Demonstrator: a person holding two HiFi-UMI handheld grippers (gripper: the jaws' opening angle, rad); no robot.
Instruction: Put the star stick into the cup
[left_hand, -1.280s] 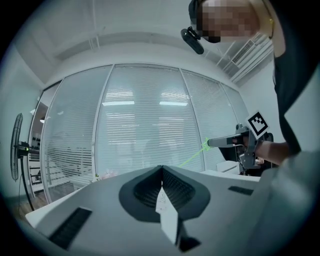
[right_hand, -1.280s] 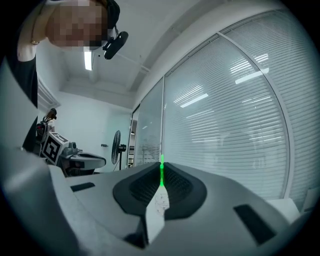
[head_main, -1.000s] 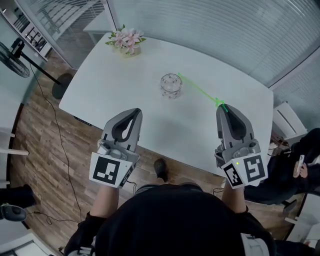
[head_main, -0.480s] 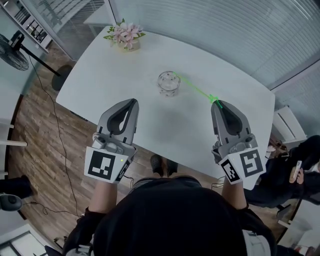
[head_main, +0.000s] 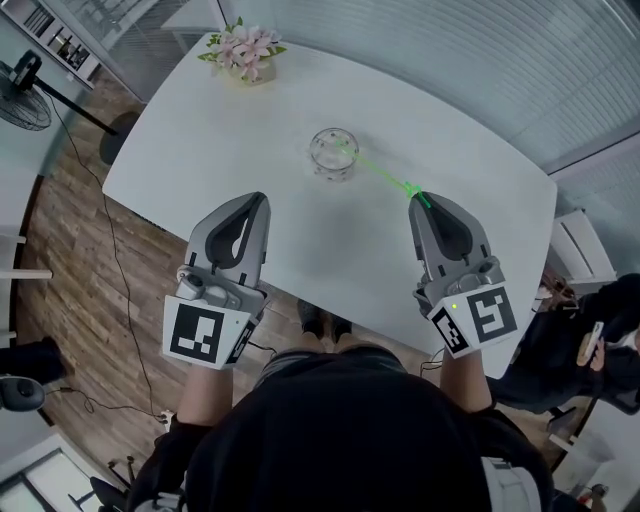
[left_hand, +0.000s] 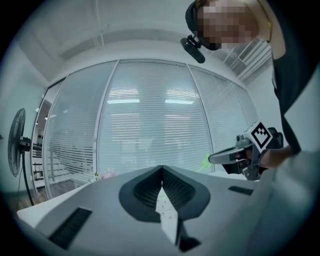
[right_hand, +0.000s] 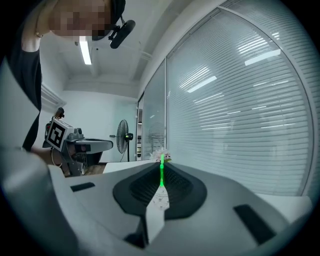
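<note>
A clear glass cup (head_main: 333, 153) stands in the middle of the white table (head_main: 190, 150). My right gripper (head_main: 415, 199) is shut on the thin green star stick (head_main: 380, 172), with the star just beyond the jaw tips. The stick slants up and left, and its far end lies over the cup's mouth. In the right gripper view the stick (right_hand: 161, 172) runs straight out between the closed jaws of the right gripper (right_hand: 161, 165). My left gripper (head_main: 259, 198) hovers at the table's near edge, left of the cup, shut and empty. From the left gripper view, the star (left_hand: 206, 161) shows at the right gripper's tip.
A small pot of pink flowers (head_main: 243, 50) sits at the table's far left corner. A standing fan (head_main: 22, 78) and a cable are on the wooden floor to the left. A seated person (head_main: 600, 330) is at the right. Window blinds run behind the table.
My right gripper has come down and leftward toward the cup with the stick; the stick's far end went from beside the cup's right rim to over its mouth. The left gripper barely moved.
</note>
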